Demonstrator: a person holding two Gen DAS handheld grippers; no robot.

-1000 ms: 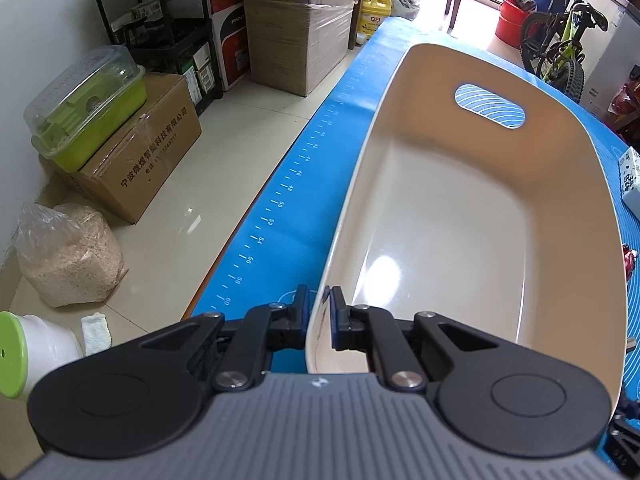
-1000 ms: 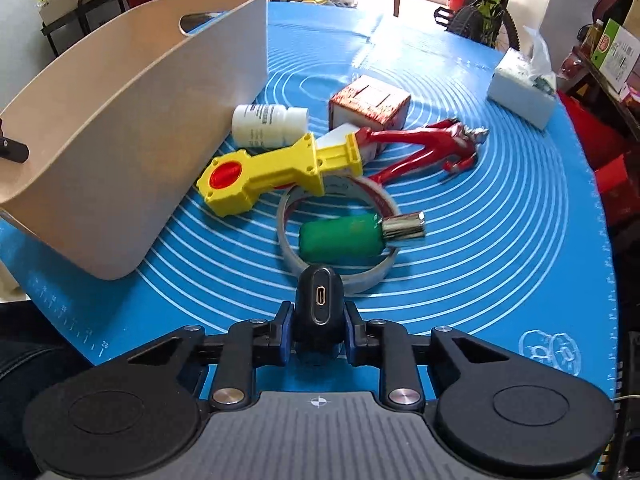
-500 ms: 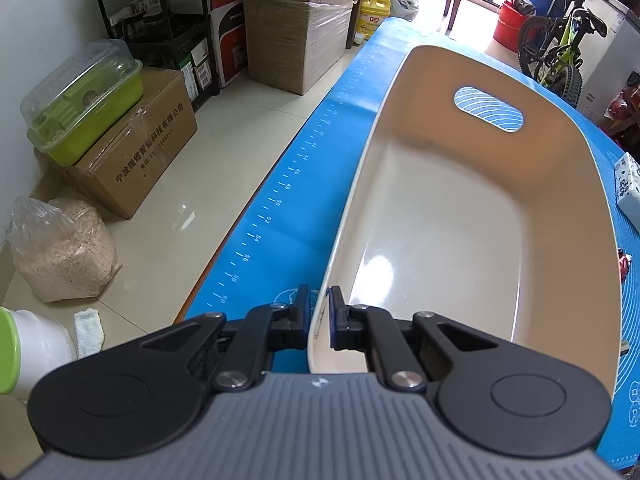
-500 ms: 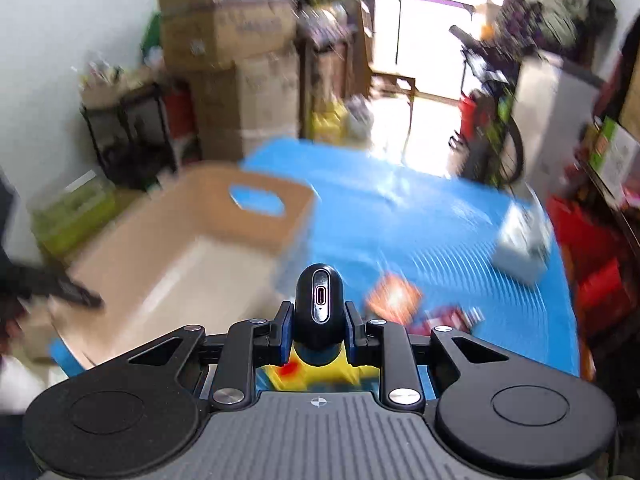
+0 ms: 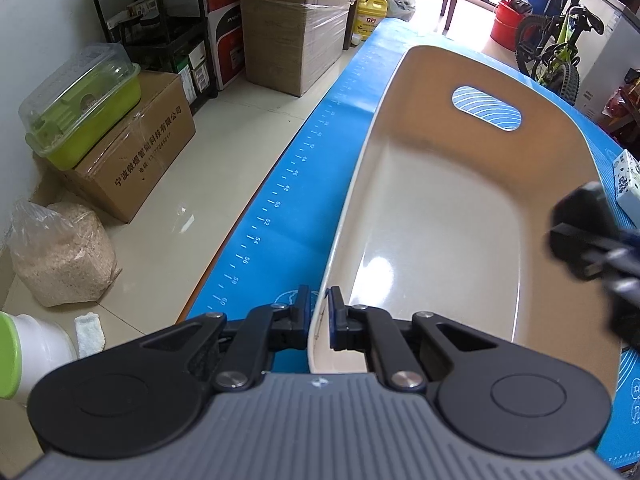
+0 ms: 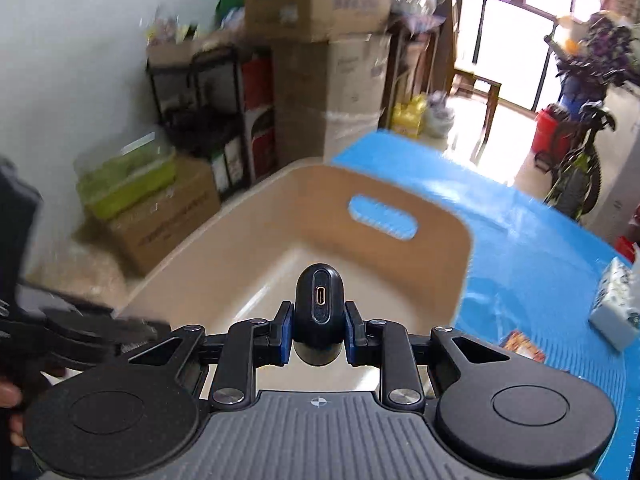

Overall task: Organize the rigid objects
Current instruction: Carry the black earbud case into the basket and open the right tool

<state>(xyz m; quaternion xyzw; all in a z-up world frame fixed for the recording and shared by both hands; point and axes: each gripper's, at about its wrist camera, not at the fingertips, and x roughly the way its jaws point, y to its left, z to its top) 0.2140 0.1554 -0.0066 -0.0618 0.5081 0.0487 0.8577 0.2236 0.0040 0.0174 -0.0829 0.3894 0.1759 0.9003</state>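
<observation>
Because steadied for loading, beige bin [image 5: 460,216] on blue mat [image 5: 280,200], rim pinched tight by left gripper [image 5: 319,316]. Right gripper [image 6: 319,332] clamped on small black device [image 6: 319,312] — poised above bin interior.

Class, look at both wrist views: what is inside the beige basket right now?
Nothing lies inside the beige basket: its glossy floor shows bare. The near right corner is covered by the right claw, which holds a small black device above it; the left claw pinches the near rim.
</observation>
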